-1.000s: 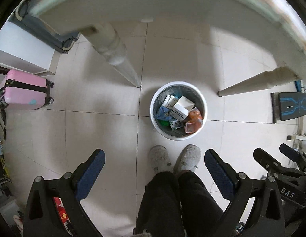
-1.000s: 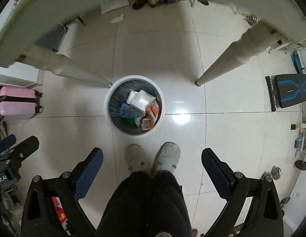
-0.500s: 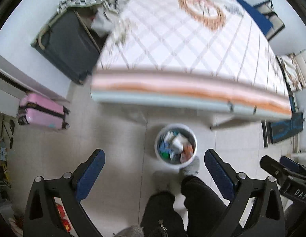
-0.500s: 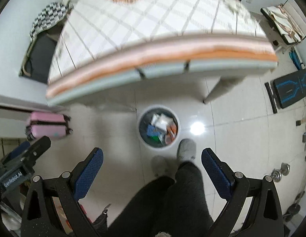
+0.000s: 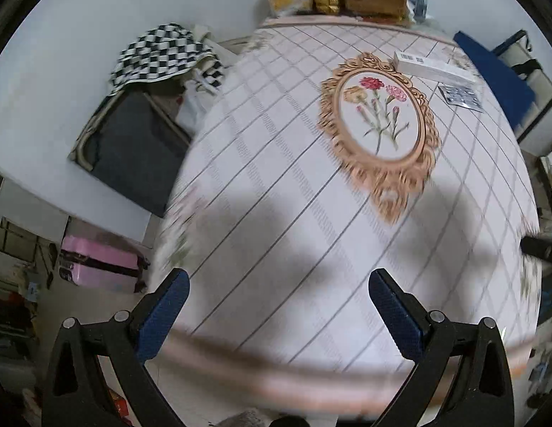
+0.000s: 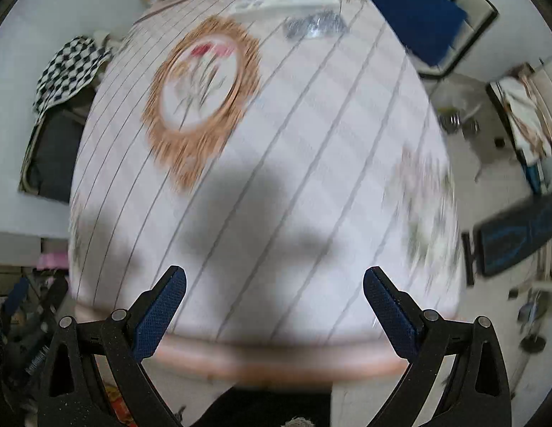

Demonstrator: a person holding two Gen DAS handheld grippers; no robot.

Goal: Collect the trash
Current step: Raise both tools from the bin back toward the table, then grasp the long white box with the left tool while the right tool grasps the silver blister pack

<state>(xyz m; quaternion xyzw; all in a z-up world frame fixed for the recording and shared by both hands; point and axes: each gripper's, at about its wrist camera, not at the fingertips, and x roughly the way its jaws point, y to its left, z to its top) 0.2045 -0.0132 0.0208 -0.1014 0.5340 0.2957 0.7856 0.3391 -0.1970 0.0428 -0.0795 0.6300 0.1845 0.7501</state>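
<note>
Two grippers hang over the tablecloth-covered table [image 5: 276, 213], both spread wide with nothing between their fingers: the left gripper [image 5: 277, 286], then the right gripper [image 6: 274, 281]. At the table's far side lie a white box [image 5: 432, 67] and, just beside it, a blister pack [image 5: 460, 96].

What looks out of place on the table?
Two loose items lie on the far part of the table: a white box and a silvery blister pack beside it. Nothing looks spilled or damaged.
</note>
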